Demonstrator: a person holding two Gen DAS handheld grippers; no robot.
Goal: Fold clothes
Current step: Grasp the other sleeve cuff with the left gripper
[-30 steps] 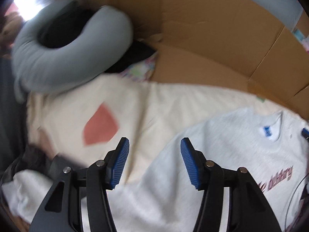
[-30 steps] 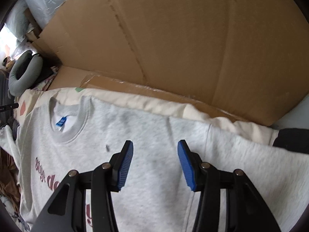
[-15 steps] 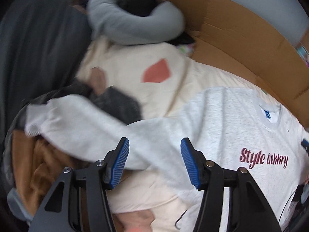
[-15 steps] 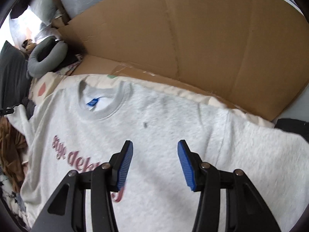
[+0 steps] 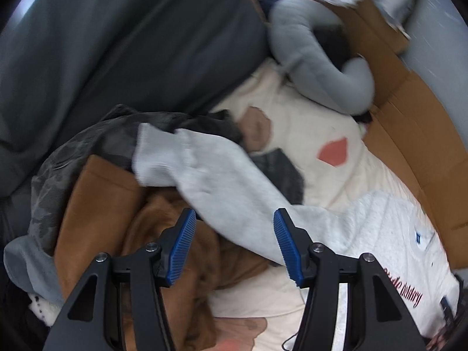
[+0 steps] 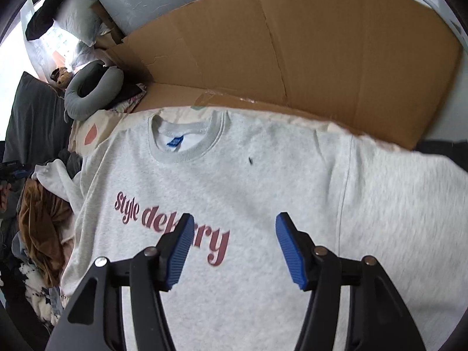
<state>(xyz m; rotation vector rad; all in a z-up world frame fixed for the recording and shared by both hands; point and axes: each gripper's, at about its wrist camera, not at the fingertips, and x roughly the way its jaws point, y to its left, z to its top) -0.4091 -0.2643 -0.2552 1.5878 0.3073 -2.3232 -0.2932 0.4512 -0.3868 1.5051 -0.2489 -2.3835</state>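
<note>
A light grey sweatshirt (image 6: 263, 181) with dark red "Style delivery" lettering lies face up and spread flat, neck towards the cardboard. My right gripper (image 6: 234, 247) hovers above its chest, jaws opening, nothing between them. In the left wrist view the sweatshirt's sleeve (image 5: 210, 175) runs out over a heap of clothes. My left gripper (image 5: 235, 244) hangs open over that sleeve near the shoulder, not touching it. The sweatshirt's body (image 5: 389, 234) shows at the lower right.
A cream blanket (image 5: 321, 122) with a red patch lies under the sweatshirt. Flattened cardboard (image 6: 321, 58) stands behind. A grey neck pillow (image 5: 310, 67) and a dark cushion (image 5: 102, 58) sit at the left end, with brown (image 5: 102, 204) and dark clothes heaped beside.
The left gripper has swung left over the sleeve and clothes heap, rolling as it went. The right gripper has pulled back and risen, showing more of the sweatshirt, and its jaws stand wider.
</note>
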